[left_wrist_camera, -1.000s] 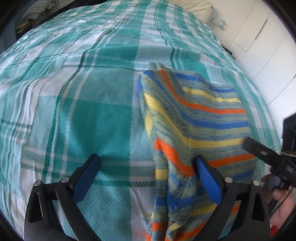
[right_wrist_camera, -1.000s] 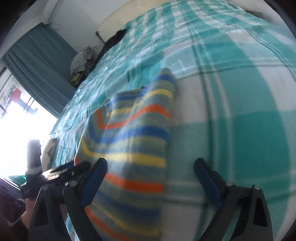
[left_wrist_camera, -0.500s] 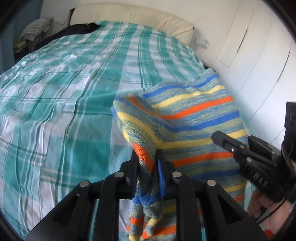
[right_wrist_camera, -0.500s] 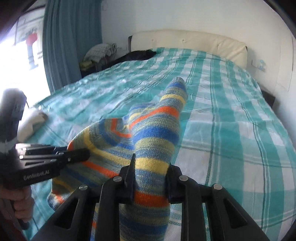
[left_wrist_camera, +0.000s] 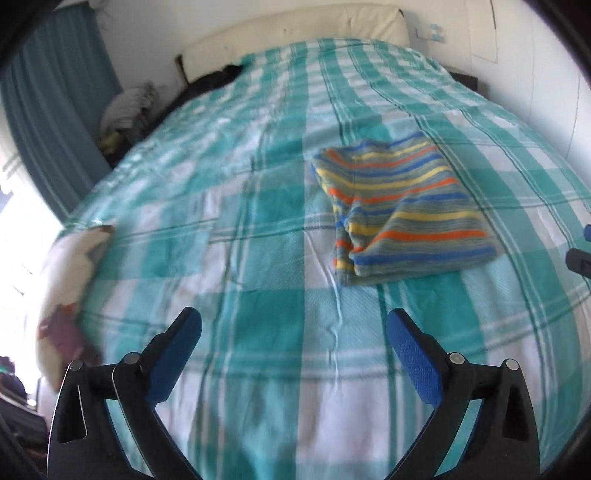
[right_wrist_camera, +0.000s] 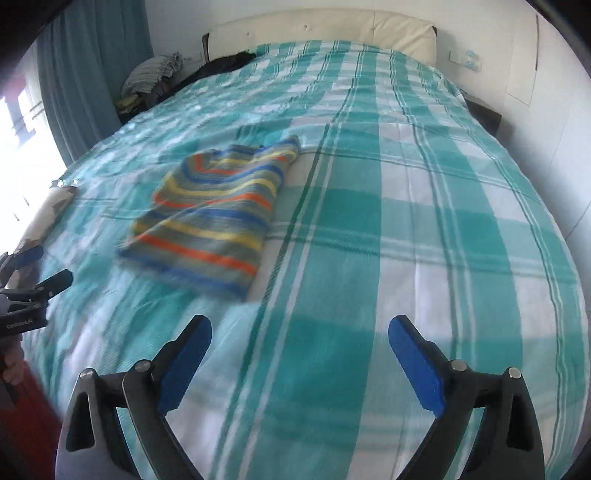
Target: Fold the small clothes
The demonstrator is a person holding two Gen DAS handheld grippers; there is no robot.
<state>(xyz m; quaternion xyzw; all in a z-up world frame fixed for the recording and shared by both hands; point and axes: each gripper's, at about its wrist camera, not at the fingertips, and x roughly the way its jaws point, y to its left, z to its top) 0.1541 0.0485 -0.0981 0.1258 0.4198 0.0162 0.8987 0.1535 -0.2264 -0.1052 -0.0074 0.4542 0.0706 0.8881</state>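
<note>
A small striped knit garment (left_wrist_camera: 399,210), blue, yellow, orange and grey, lies folded flat on the teal and white checked bed cover (left_wrist_camera: 258,229). In the right wrist view the same garment (right_wrist_camera: 218,218) sits left of centre. My left gripper (left_wrist_camera: 293,350) hangs above bare cover, below and left of the garment, its jaws opening wide with nothing between them. My right gripper (right_wrist_camera: 299,354) is likewise back from the garment, to its lower right, jaws opening and empty. The left gripper's fingertips (right_wrist_camera: 44,269) show at the left edge of the right wrist view.
A cream headboard (right_wrist_camera: 325,26) runs along the far end of the bed. Piled clothes (right_wrist_camera: 155,77) and a teal curtain (right_wrist_camera: 88,74) stand at the far left. A white and brown cloth (left_wrist_camera: 70,280) lies at the bed's left edge. White cupboard doors (left_wrist_camera: 535,74) line the right.
Both grippers pinched the striped garment and lifted it half a second ago. Now both have let go, opened wide and pulled back, and the garment lies folded on the bed.
</note>
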